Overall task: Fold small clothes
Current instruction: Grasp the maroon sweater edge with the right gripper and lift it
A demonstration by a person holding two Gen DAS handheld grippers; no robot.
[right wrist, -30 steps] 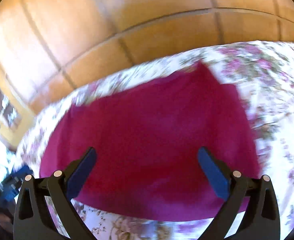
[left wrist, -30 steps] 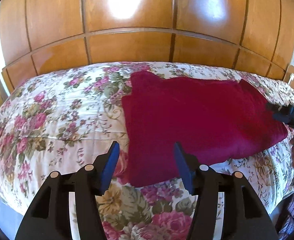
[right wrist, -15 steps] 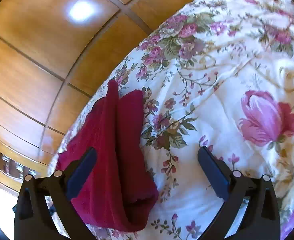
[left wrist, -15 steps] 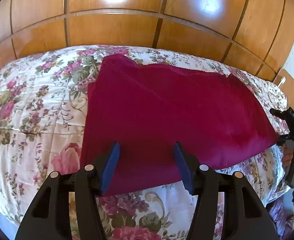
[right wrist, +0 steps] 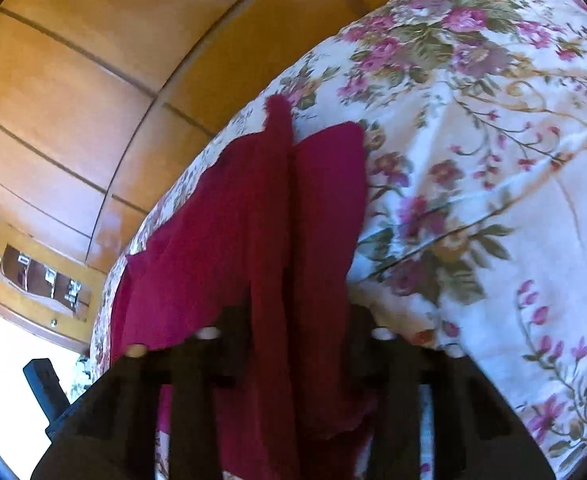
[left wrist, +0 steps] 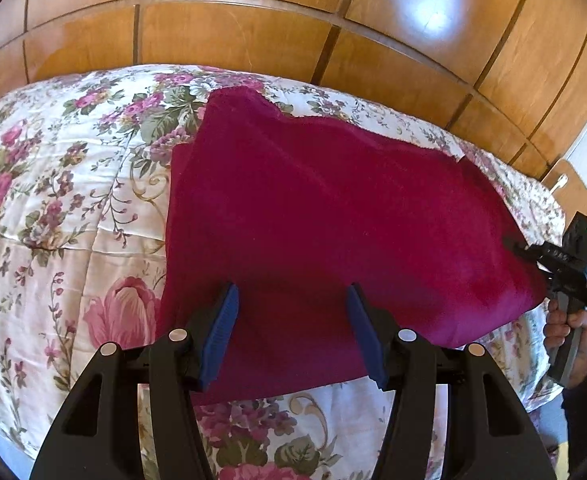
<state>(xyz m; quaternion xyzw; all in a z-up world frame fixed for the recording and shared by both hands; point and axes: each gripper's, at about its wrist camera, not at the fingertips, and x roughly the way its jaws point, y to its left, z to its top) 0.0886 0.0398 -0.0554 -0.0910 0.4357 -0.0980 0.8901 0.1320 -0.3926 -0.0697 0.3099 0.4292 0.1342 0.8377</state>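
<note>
A dark red cloth lies folded flat on the floral bedspread. My left gripper is open, its blue pads just above the cloth's near edge. My right gripper shows in the left wrist view at the cloth's right corner. In the right wrist view the right gripper has its fingers close around the red cloth's corner, which fills the gap between them. The fingertips are hidden by fabric and blur.
A glossy wooden panelled headboard rises behind the bed. A wooden nightstand stands beside the bed. The bedspread stretches out on both sides of the cloth.
My right gripper swung from over the cloth's middle to its right corner and closed from wide open onto it. My left gripper moved forward over the cloth's near edge and stayed open.
</note>
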